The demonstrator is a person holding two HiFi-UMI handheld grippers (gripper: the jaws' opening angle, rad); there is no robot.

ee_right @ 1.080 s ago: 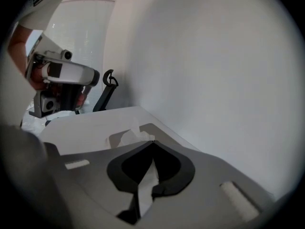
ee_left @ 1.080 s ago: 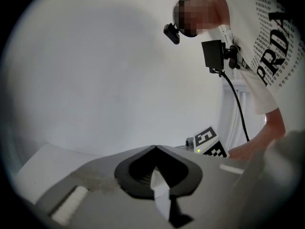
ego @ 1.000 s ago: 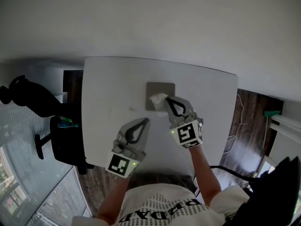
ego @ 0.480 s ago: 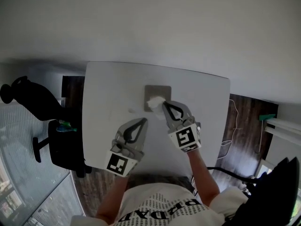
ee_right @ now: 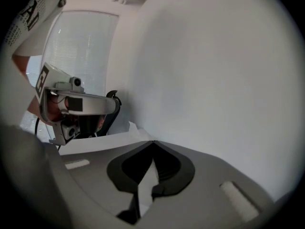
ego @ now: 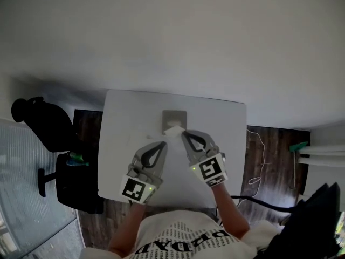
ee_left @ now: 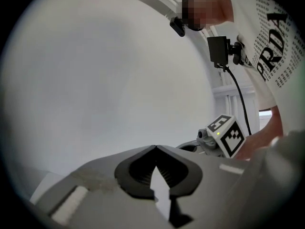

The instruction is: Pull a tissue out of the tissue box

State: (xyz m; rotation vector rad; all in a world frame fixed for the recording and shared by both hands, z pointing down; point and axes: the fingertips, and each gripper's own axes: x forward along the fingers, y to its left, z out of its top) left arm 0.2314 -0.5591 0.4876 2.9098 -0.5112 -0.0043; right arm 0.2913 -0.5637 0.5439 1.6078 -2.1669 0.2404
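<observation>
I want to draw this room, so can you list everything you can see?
table: one, white, middle of the head view
tissue box: one, grey, far side of the table
tissue: one, white, at the box's near edge
chair: one, black, left of the table
floor: dark wood, around the table
cord: one, pale, on the floor at the right
left gripper: grey, shut, empty
right gripper: grey, shut on the tissue
shirt: white, black print

A grey, square tissue box [ego: 174, 116] sits flat near the far edge of a white table [ego: 118, 144]. A crumpled white tissue [ego: 172, 129] shows over the box's near edge, pinched in the right gripper [ego: 182, 133].
</observation>
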